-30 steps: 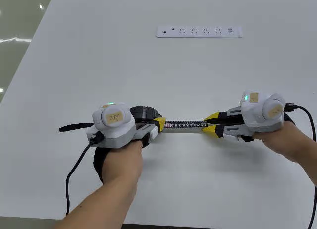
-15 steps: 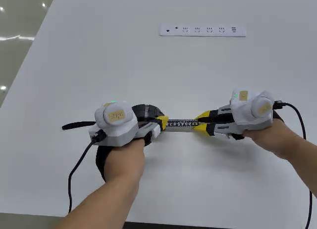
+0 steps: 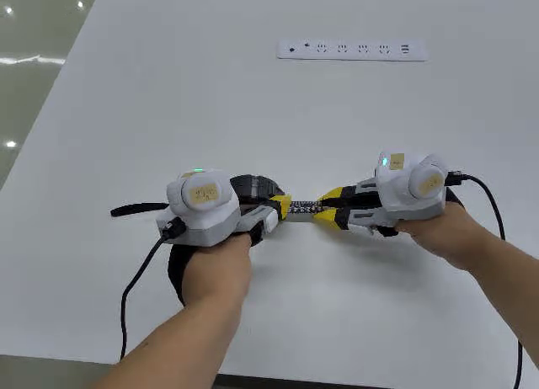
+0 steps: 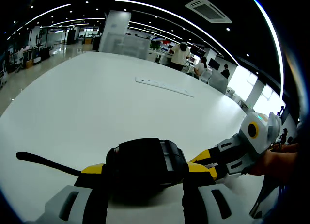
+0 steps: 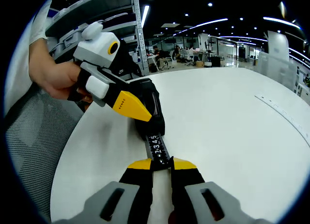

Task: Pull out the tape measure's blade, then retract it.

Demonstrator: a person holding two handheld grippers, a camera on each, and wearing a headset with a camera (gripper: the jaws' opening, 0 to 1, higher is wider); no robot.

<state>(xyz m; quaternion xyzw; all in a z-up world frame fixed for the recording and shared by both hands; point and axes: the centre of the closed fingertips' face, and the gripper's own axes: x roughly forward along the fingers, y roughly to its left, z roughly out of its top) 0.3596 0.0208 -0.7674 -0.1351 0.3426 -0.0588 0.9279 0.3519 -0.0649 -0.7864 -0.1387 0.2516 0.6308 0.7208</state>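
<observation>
The black tape measure (image 3: 253, 189) lies on the white table (image 3: 253, 103), with my left gripper (image 3: 278, 209) shut on its case (image 4: 145, 166). A short length of its numbered blade (image 3: 303, 210) runs right to my right gripper (image 3: 325, 207), which is shut on the blade's end (image 5: 158, 149). In the right gripper view the case (image 5: 151, 105) sits just beyond the blade, and the left gripper's yellow jaw lies over it. A black wrist strap (image 3: 135, 210) trails left from the case.
A white power strip (image 3: 352, 50) lies at the far side of the table. Black cables (image 3: 139, 279) hang from both grippers toward the near edge. The table's left edge (image 3: 46, 111) meets a glossy floor. In the left gripper view, people stand beyond the far end.
My right gripper has moved left toward the case with the blade's end in it. The exposed blade has grown much shorter. The left gripper has kept its hold on the case.
</observation>
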